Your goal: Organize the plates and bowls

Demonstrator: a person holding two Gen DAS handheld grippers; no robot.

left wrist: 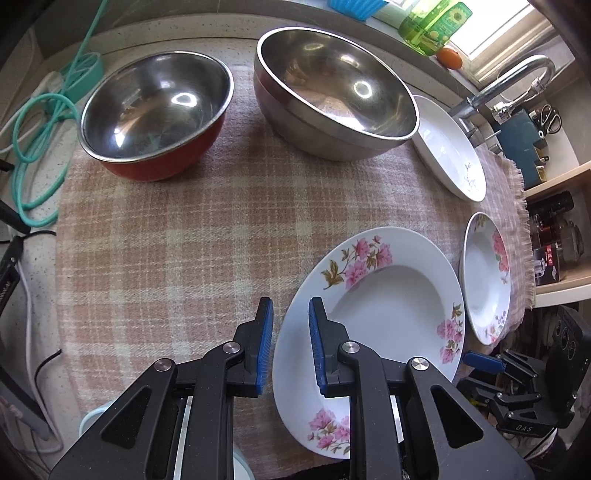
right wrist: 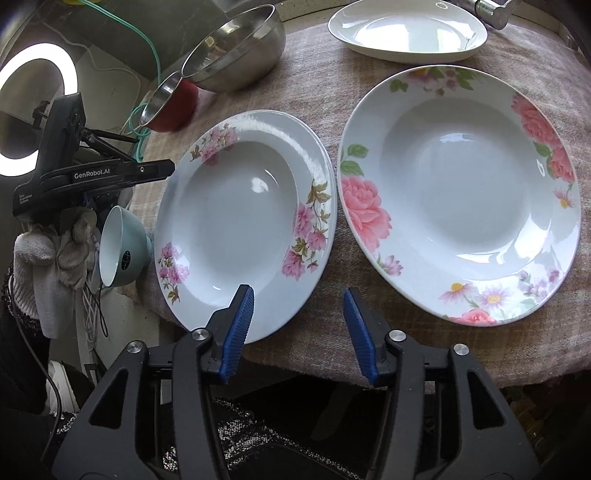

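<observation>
left gripper (right wrist: 162,168) side: I read "GenRobot.AI"
right gripper (left wrist: 480,363) body: I read "DAS"
left gripper, small print: I can't make it out

Two flowered plates before our open right gripper (right wrist: 298,314)

We see the pink-blossom plate (right wrist: 243,210) near the front edge of the checked cloth (right wrist: 314,103), our left blue pad over its near rim without pressing on it, and nothing sits between the jaws. The rose plate (right wrist: 458,192) lies just beside it toward the right edge. A plain white dish (right wrist: 406,33) sits at the far edge, with a steel bowl (right wrist: 240,48) and a red bowl (right wrist: 173,103) toward the far left corner. A pale green bowl (right wrist: 122,254) tilts off the cloth's left edge, below the left gripper (right wrist: 110,173).
</observation>
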